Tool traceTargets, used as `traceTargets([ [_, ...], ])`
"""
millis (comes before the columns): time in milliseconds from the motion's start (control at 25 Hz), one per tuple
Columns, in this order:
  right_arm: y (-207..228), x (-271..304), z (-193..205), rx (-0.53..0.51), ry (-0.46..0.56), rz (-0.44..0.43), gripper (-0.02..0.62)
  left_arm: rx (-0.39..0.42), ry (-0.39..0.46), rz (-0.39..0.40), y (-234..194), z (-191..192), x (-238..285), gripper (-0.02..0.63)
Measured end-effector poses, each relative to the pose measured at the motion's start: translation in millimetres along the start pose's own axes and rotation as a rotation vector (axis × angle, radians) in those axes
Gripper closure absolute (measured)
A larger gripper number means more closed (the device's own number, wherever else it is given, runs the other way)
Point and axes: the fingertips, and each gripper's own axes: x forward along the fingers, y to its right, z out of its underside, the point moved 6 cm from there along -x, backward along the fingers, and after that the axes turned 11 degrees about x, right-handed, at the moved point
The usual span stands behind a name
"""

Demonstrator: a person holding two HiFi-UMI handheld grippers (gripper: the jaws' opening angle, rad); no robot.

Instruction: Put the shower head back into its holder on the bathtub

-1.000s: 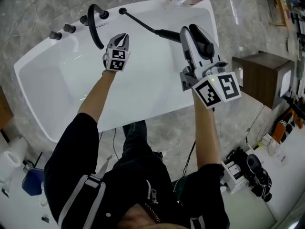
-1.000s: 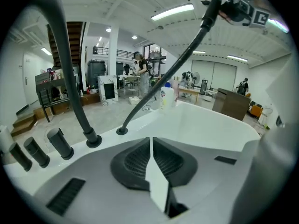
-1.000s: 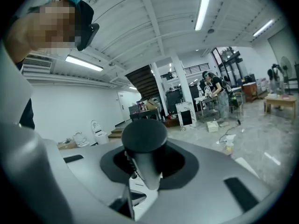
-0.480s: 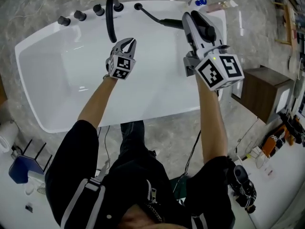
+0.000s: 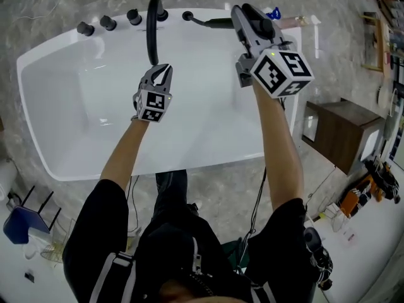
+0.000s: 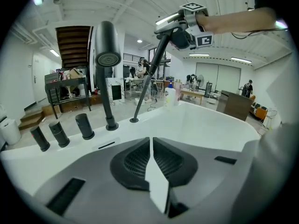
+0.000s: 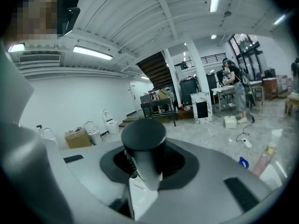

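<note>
The black shower head (image 5: 264,27) lies between the jaws of my right gripper (image 5: 246,17), which is shut on it above the far rim of the white bathtub (image 5: 57,150). In the right gripper view its round black handle (image 7: 144,139) stands between the pads of that gripper (image 7: 145,174). Its black hose (image 5: 211,23) runs left to the holder socket (image 5: 187,16) on the rim. The left gripper view shows the hose (image 6: 148,83) rising from that socket (image 6: 134,120). My left gripper (image 5: 162,69) hovers over the tub just below the spout, shut and empty (image 6: 152,146).
A black curved spout (image 5: 153,30) and three black knobs (image 5: 107,23) line the tub's far rim left of the socket. Bottles (image 5: 273,11) stand at the far right corner. A brown cabinet (image 5: 338,131) sits to the right of the tub.
My right gripper has carried the shower head toward the far rim and lower, closer to the socket. The left gripper has drawn slightly back from the spout, still shut.
</note>
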Motion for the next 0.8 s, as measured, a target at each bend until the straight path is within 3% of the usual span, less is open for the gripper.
traceTargets([
  [480,40.6,73.6,65.3,0.004,-0.009,0.015,0.488,-0.095,-0.007,-0.021,8.8,28.3,-22.3,0.568],
  [800,57.4,125.8,96.7,-0.089,-0.072,0.005,0.491,-0.142,-0.041,-0.029,17.5,51.1,-49.7,0.568],
])
